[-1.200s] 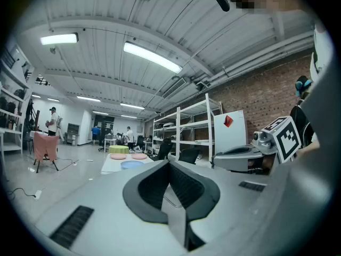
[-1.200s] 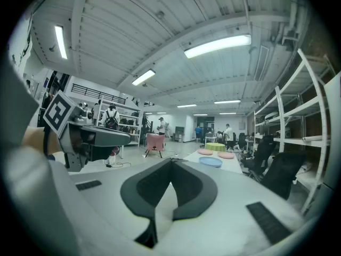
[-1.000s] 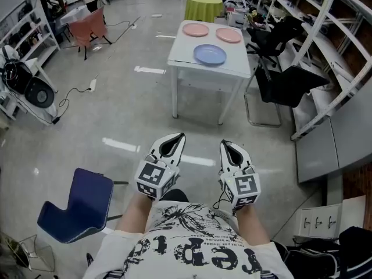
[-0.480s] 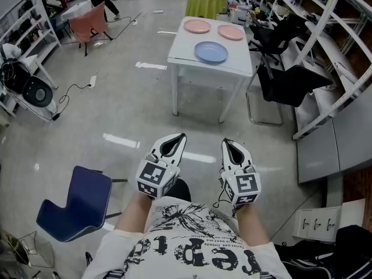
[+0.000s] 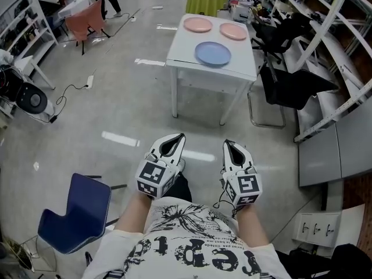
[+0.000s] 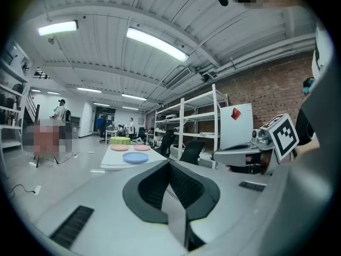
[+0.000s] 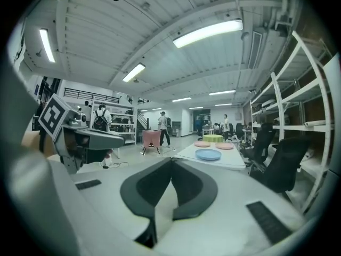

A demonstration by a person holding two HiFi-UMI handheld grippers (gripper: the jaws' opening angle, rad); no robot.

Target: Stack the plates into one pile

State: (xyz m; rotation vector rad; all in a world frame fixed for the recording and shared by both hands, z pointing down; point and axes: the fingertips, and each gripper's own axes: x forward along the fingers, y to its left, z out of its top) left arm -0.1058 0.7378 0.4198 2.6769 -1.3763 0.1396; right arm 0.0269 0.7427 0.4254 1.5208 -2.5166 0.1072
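your left gripper and right gripper are both held out in front of your chest, side by side. the fingers on each are clenched tight with nothing between them. they point toward 12 o'clock, where the white table stands well apart from you across the grey floor. all three plates are on it and none are stacked. the blue plate sits nearest your edge and the two pink ones are behind it. the left pink plate is at about 11 o'clock of the blue one, the right pink plate at about 1 o'clock. each lies flat and apart from the others. a blue chair is down at your 8 o'clock, and a black chair stands just beside the table at its 3 o'clock.
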